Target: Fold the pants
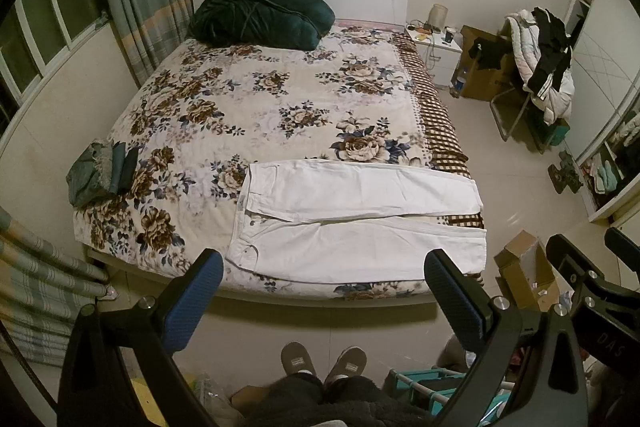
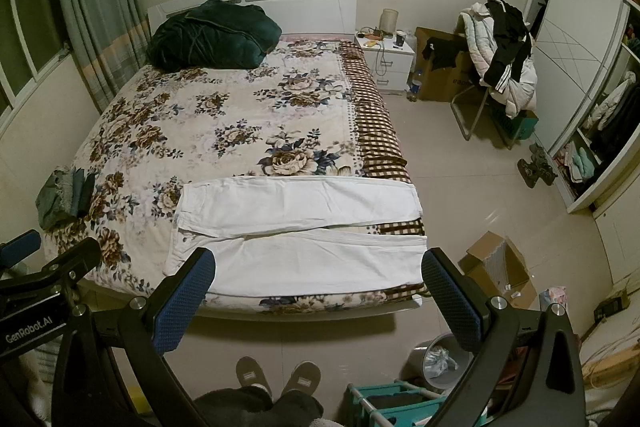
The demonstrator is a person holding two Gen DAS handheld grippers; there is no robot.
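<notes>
White pants (image 1: 352, 223) lie flat across the foot of the bed (image 1: 280, 99), waist to my left, the two legs side by side with a thin gap between them. My left claw (image 1: 324, 291) and right claw (image 2: 316, 287) both hang in the air in front of the bed, spread wide apart, holding nothing.

I think the first fold comes next. I would pinch the near leg by its long edge, one claw near the waist, one near the hem, then lift and lay it over the far leg so the edges match.

The cloth looks thick and smooth, with soft creases. The flowery bedspread (image 2: 224, 115) looks fuzzy, so the pants may drag.
</notes>
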